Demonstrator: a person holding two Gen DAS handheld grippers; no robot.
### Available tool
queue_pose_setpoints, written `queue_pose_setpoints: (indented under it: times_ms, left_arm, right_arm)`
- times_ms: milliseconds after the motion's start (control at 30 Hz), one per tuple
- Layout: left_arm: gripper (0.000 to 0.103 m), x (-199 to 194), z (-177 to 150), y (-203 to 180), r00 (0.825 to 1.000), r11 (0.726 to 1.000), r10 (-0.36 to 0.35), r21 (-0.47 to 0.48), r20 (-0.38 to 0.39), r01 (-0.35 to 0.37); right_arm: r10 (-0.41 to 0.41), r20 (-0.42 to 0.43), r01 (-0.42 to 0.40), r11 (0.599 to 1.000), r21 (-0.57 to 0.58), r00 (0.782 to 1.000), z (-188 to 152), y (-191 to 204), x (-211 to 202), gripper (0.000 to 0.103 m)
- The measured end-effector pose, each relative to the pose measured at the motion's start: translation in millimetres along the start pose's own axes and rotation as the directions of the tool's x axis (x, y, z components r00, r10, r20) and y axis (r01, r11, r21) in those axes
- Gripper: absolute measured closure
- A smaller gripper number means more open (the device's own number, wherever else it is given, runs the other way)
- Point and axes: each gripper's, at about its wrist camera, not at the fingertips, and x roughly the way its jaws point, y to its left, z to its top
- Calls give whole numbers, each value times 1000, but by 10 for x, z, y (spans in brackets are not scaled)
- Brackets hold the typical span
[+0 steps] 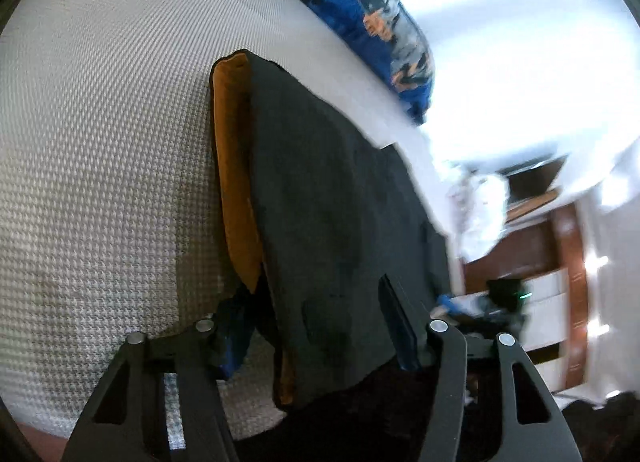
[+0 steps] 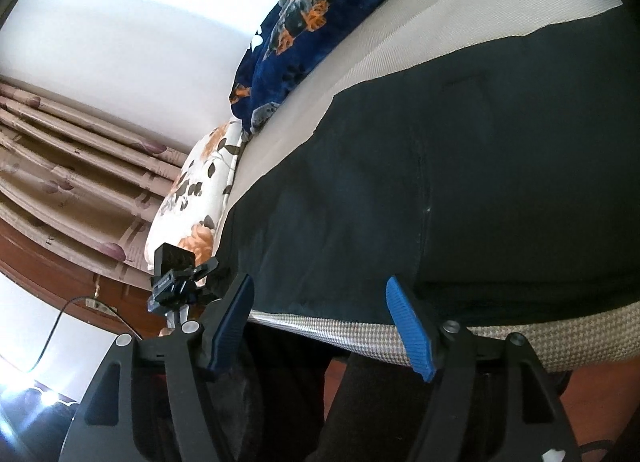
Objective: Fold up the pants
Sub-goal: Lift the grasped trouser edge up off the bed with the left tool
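Note:
Dark pants (image 1: pixel 320 202) with an orange lining (image 1: pixel 234 166) lie on a white textured bed cover (image 1: pixel 100 142). In the left wrist view the pants' near end drapes over and between my left gripper (image 1: pixel 316 310), whose fingers stand wide apart; no grip on the cloth shows. In the right wrist view the pants (image 2: pixel 460 182) spread flat across the bed. My right gripper (image 2: pixel 320 294) is open, its blue-padded fingers (image 2: pixel 404 314) just at the pants' near edge above the bed's rim.
A blue floral blanket (image 2: pixel 320 18) and a floral pillow (image 2: pixel 196 190) lie at the far side of the bed. A small black camera mount (image 2: pixel 176 274) stands by the bed edge. Curtains (image 2: pixel 68 166) hang left. Wooden furniture (image 1: pixel 560 262) stands beyond the bed.

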Motion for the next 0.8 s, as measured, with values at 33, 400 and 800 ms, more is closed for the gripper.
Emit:
queue_pose_setpoints:
  times_ms: [33, 400, 800]
  left_arm:
    - [68, 23, 1, -42, 999, 999, 42, 11, 3, -42]
    - [73, -177, 10, -922, 985, 981, 85, 162, 147, -109]
    - [73, 69, -272, -1961, 958, 834, 146, 490, 248, -255]
  right_arm:
    - [0, 1, 0, 1000, -4, 1000, -15, 9, -15, 36]
    - [2, 16, -2, 1000, -14, 1000, -22, 35, -33, 35]
    - [34, 48, -33, 999, -15, 998, 44, 122, -111, 35]
